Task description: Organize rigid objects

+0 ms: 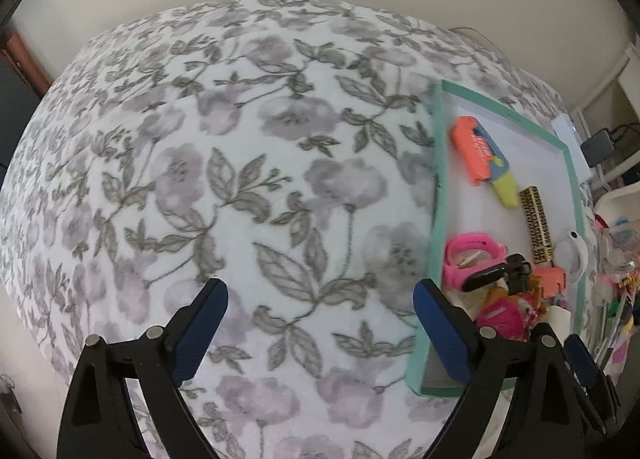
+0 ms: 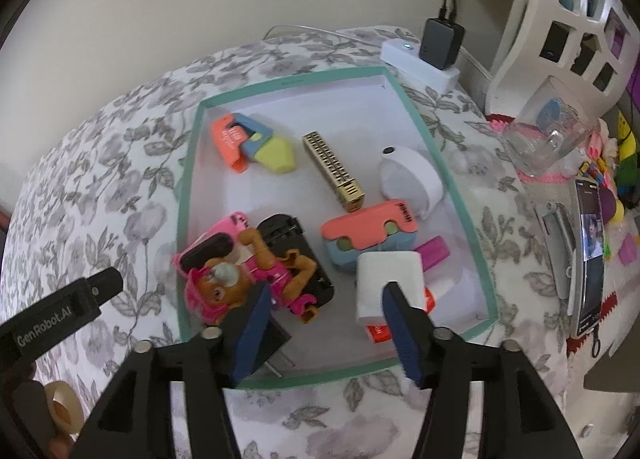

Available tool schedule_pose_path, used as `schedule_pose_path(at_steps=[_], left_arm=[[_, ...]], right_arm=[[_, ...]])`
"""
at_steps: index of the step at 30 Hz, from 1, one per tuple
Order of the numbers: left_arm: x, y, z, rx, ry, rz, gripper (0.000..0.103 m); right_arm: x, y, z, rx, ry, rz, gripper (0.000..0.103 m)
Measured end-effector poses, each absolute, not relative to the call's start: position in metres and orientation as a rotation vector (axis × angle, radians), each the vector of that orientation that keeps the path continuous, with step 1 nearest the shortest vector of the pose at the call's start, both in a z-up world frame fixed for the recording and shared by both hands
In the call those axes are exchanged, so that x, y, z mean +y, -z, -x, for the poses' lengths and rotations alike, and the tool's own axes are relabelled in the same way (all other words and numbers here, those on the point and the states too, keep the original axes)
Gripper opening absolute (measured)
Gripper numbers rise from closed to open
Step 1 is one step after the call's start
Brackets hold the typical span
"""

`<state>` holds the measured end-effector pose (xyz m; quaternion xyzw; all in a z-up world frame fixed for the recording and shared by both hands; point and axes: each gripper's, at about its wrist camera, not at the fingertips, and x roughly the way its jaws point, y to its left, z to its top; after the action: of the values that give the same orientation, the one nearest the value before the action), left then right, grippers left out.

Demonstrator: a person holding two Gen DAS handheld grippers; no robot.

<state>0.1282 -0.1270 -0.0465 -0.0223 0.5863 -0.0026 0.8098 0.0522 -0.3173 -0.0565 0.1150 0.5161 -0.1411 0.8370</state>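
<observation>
Across most of the left wrist view spreads a floral-print cloth [image 1: 240, 179], grey and lilac blooms on white, with a pale wall behind it at the top. Along the right side of that frame, and filling the centre of the right wrist view, sits a shallow white tray with a teal rim [image 2: 188, 187], resting on the cloth.

At the bottom of the left wrist frame the left gripper [image 1: 320, 323] has its jaws spread wide over bare cloth, with nothing between them; its right finger overlaps the tray's near corner in the picture.

At the bottom of the right wrist frame the right gripper [image 2: 324, 327] has its jaws parted above the tray's near edge, and the pads press on nothing.

Inside the tray, lower left, a pink and orange toy figure [image 2: 256, 279] lies across a black block [image 2: 296, 255]. Just right of centre lies a coral and blue case [image 2: 368, 235], and below it a white box [image 2: 388, 275] stands just beyond the right finger. A white rounded gadget [image 2: 412, 179] sits at the tray's right side, a second coral, blue and yellow piece [image 2: 252, 147] at upper left, and a gold perforated bar [image 2: 332, 171] slants between them.

Upper right of the right wrist frame, beyond the tray, a dark charger [image 2: 442, 43] sits plugged into a white power strip [image 2: 416, 63].
</observation>
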Motion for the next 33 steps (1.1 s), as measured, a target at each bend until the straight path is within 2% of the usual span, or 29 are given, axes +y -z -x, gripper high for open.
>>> schedule_pose_path(at_steps=[6,10,12,14,18,22,33], left_arm=[[-0.123,0.041,-0.118,1.235,-0.008,0.010,0.094],[-0.122,0.036,-0.111,1.228,-0.002,-0.008,0.094],[-0.121,0.033,-0.106,1.224,-0.006,-0.023,0.094],[-0.119,0.032,-0.101,1.219,-0.002,-0.044,0.094],[-0.112,0.026,-0.091,1.197,-0.008,-0.064,0.094],[-0.106,0.019,-0.081,1.163,0.000,-0.072,0.094],[-0.089,0.016,-0.060,1.130,0.016,-0.049,0.095]], right_arm=[[-0.313,0.056,-0.044,1.087,0.288,-0.243,0.066],[-0.310,0.057,-0.038,1.086,0.279,-0.248,0.070],[-0.308,0.059,-0.035,1.088,0.271,-0.252,0.074],[-0.306,0.058,-0.032,1.084,0.266,-0.252,0.083],[-0.302,0.055,-0.027,1.069,0.255,-0.251,0.085],[-0.298,0.051,-0.023,1.048,0.243,-0.240,0.102],[-0.288,0.040,-0.015,1.003,0.237,-0.213,0.103]])
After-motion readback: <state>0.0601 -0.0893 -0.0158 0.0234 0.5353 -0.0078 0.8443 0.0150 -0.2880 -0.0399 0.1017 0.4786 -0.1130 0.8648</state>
